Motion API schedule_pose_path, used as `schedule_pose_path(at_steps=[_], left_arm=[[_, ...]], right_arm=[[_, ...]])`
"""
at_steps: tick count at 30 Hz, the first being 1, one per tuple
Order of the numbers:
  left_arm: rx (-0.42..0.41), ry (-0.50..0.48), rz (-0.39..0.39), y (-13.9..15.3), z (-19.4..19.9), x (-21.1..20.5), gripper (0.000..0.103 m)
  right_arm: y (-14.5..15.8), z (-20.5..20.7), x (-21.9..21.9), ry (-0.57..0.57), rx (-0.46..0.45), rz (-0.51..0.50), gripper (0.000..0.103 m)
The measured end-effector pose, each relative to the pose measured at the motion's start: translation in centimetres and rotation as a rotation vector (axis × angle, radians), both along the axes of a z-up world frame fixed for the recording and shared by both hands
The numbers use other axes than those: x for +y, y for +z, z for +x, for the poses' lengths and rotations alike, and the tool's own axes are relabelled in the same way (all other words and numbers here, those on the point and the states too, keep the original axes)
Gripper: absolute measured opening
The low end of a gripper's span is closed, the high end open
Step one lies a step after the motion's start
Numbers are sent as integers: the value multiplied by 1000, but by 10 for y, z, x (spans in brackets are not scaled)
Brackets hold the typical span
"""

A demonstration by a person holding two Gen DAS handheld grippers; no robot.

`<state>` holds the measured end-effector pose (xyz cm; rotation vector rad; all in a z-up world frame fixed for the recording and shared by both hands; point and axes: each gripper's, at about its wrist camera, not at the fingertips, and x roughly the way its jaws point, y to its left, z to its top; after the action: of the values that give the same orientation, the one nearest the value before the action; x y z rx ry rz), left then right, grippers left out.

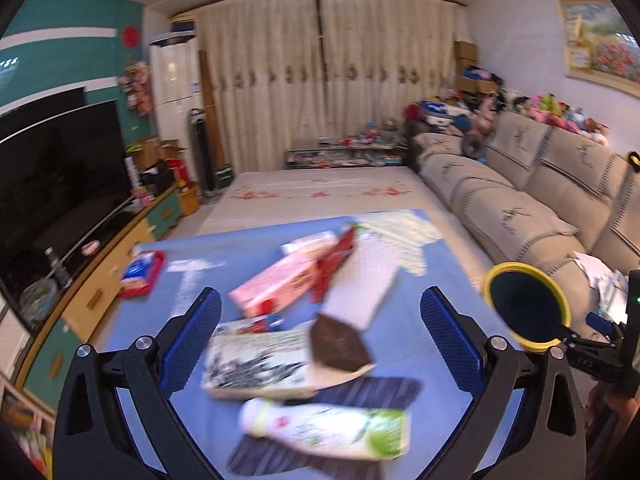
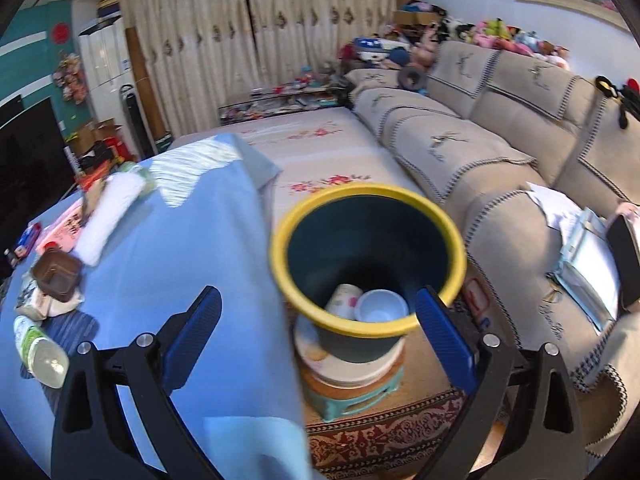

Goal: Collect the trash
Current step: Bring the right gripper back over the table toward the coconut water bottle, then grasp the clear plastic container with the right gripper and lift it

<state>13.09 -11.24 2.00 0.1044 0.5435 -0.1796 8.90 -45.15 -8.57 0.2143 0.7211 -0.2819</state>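
Nearest the left gripper [image 1: 320, 344], whose blue-padded jaws stand wide apart with nothing gripped, lies a white and green bottle [image 1: 328, 430] on its side on the blue tablecloth [image 1: 400, 352]. Just beyond it sit a grey printed box [image 1: 256, 364] and a brown wrapper [image 1: 340, 344] touching that box, then a pink carton [image 1: 276, 286] and a red packet [image 1: 336, 260] farther back. A red-edged blue pack [image 1: 142, 274] lies apart near the table's left edge.

Off the table's right side stands the dark bin with a yellow rim [image 2: 368, 264], resting on a stool [image 2: 352, 396]; two paper cups [image 2: 366, 306] lie inside. The right gripper [image 2: 320, 344] hangs released above it, one jaw over the tablecloth, the other just in front of the bin's rim. A beige sofa [image 2: 500, 152] runs along the right, papers [image 2: 588, 248] piled on its seat.
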Motion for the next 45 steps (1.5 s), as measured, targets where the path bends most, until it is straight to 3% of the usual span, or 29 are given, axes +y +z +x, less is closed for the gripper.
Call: schedule_pose_path(at_steps=[9, 16, 19, 26, 33, 41, 45], left_arm=[[-12, 209, -8, -16, -41, 106, 98], [-28, 264, 17, -24, -64, 140, 98], [-33, 278, 11, -24, -72, 147, 98], [-20, 285, -3, -28, -78, 153, 98], [-24, 263, 5, -26, -80, 145, 98], [-14, 272, -11, -24, -80, 150, 98], [-9, 279, -17, -26, -82, 154, 98]], right_arm=[[3, 22, 92, 247, 7, -11, 93], [14, 9, 140, 443, -39, 23, 93], [18, 7, 160, 551, -51, 41, 93], [-1, 25, 211, 786, 32, 1, 93], [-22, 38, 233, 856, 92, 53, 93], [-23, 16, 253, 961, 113, 107, 93], [-26, 11, 273, 966, 106, 76, 91]])
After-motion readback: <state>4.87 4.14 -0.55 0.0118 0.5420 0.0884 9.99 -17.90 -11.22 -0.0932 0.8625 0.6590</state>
